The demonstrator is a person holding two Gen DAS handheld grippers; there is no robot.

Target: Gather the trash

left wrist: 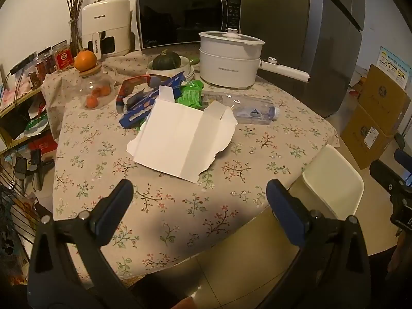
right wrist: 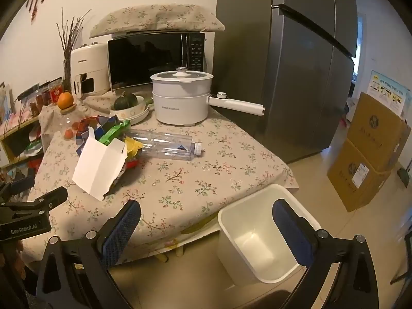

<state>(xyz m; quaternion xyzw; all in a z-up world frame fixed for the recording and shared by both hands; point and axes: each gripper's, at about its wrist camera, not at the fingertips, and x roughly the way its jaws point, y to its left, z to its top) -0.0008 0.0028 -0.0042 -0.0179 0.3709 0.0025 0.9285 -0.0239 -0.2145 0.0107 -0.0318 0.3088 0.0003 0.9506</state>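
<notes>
Trash lies on the floral tablecloth (left wrist: 164,206): a torn white cardboard piece (left wrist: 180,139) (right wrist: 99,164), blue wrappers (left wrist: 139,108), a green wrapper (left wrist: 191,94) (right wrist: 113,132) and a clear plastic bottle (left wrist: 244,106) (right wrist: 167,144) on its side. A white bin (right wrist: 260,234) (left wrist: 332,180) stands on the floor by the table's right edge, empty. My left gripper (left wrist: 199,198) is open and empty above the table's near edge, short of the cardboard. My right gripper (right wrist: 206,221) is open and empty, between the table edge and the bin.
A white electric pot (left wrist: 228,59) with a long handle, a bowl holding a green squash (left wrist: 166,61), a microwave (left wrist: 188,16), an air fryer (left wrist: 105,27) and a jar topped with an orange (left wrist: 86,60) stand at the back. A fridge (right wrist: 296,64) and cardboard boxes (right wrist: 365,152) stand at right.
</notes>
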